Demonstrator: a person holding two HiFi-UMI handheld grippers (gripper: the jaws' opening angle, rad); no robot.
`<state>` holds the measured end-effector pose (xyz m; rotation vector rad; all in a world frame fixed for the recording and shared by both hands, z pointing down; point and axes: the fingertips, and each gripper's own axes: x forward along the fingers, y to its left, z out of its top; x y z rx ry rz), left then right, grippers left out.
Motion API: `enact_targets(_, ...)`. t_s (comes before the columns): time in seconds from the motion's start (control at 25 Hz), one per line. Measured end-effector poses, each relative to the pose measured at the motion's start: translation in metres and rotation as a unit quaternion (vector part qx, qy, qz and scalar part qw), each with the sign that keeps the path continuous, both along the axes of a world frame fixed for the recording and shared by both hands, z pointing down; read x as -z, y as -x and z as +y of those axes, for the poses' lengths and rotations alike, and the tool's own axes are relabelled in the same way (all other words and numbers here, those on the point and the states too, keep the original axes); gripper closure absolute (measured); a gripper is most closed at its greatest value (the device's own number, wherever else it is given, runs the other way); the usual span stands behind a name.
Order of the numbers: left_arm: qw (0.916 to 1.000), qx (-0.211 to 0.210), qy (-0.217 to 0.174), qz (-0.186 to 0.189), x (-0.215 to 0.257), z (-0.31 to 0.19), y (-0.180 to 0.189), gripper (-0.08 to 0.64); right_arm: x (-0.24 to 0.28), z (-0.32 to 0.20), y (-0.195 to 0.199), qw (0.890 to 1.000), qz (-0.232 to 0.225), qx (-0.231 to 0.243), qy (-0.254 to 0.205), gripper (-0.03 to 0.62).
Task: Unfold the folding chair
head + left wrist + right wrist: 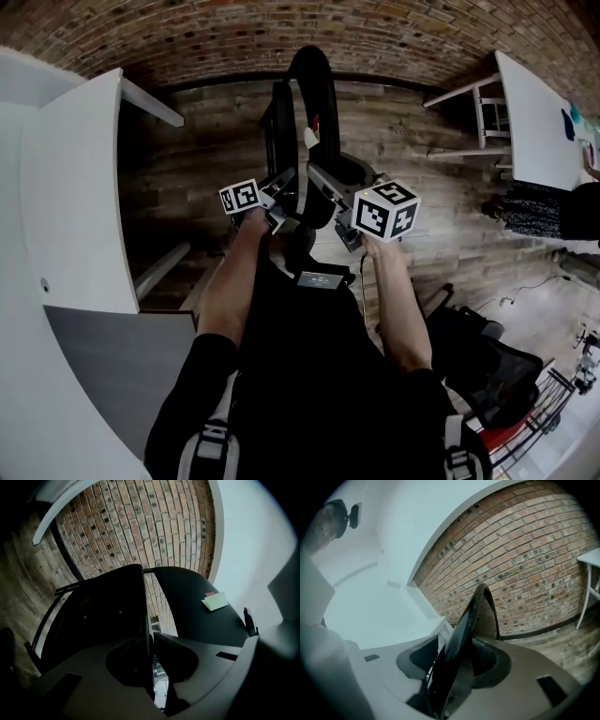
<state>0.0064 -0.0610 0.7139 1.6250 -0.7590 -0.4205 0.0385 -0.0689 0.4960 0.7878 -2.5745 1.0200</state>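
Head view: folding chair (314, 89) upright ahead of you. Your left gripper (149, 638) clamped on folding chair's thin edge. Your right gripper (456, 643) jaws spread wide, folding chair's edge between them, ungripped.

Soft even light, strong fisheye bending, black corners, murky close foreground
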Motion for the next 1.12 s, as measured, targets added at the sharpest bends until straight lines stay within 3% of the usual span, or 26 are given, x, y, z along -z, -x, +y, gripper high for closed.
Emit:
enact_targets(0.2, 0.9998, -0.009, 0.009, 0.015, -0.004, 0.003, 0.000, 0.509, -0.010, 0.020, -0.010, 0.998, -0.043, -0.029, 0.040, 0.403)
enact_targets(0.48, 0.9984, -0.029, 0.015, 0.046, -0.002, 0.003, 0.003, 0.518, -0.012, 0.019, -0.018, 0.997, -0.005, -0.062, 0.045, 0.435)
enact_targets(0.68, 0.9975, -0.028, 0.013, 0.064, -0.001, 0.005, 0.009, 0.522, -0.014, 0.015, -0.034, 0.994, -0.021, -0.088, 0.056, 0.453)
enact_targets(1.12, 0.9968, -0.035, 0.016, 0.069, -0.004, 0.012, 0.025, 0.522, -0.016, 0.015, -0.040, 0.992, -0.050, -0.096, 0.060, 0.451)
